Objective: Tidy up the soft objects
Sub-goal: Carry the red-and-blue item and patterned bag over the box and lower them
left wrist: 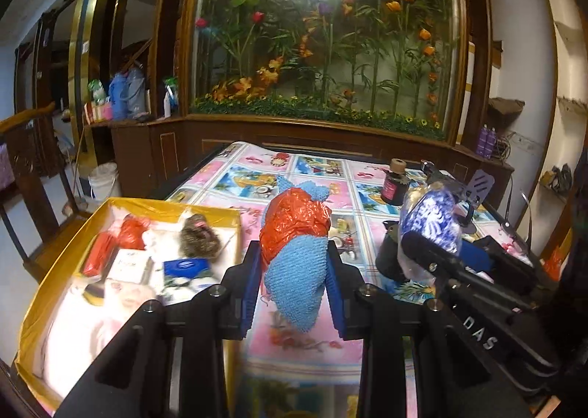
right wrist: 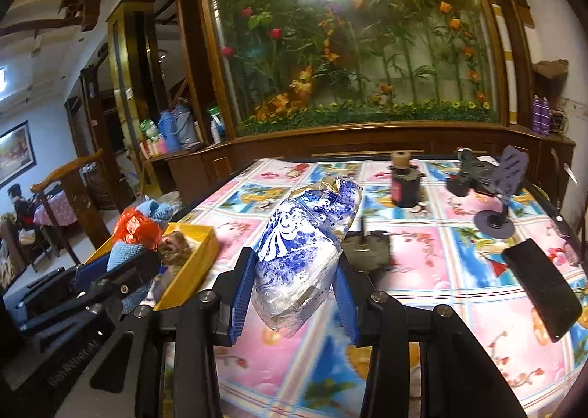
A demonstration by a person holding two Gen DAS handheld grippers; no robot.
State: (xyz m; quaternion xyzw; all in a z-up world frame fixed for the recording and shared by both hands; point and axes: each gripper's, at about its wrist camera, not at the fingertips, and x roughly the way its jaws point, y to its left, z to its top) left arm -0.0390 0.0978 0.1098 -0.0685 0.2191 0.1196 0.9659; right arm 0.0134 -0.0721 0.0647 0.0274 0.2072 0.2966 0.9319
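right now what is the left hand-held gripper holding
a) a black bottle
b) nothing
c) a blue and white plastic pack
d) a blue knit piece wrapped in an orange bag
d: the left hand-held gripper is shut on the blue knit with the orange bag around it.

Table (right wrist: 422, 271) covered with a patterned cloth of pink and blue picture squares. Landmark: dark jar with tan cap (right wrist: 404, 183), standing upright toward the far edge. Right of the jar, a dark gadget beside a purple slotted stand (right wrist: 509, 170). Nearer than the jar, a small dark olive object (right wrist: 367, 247) with a thin stalk. Near-right of the jar, a flat black slab (right wrist: 544, 289). Far left of the jar, a yellow box (left wrist: 40, 282) at the table's left edge, crowded with small items.
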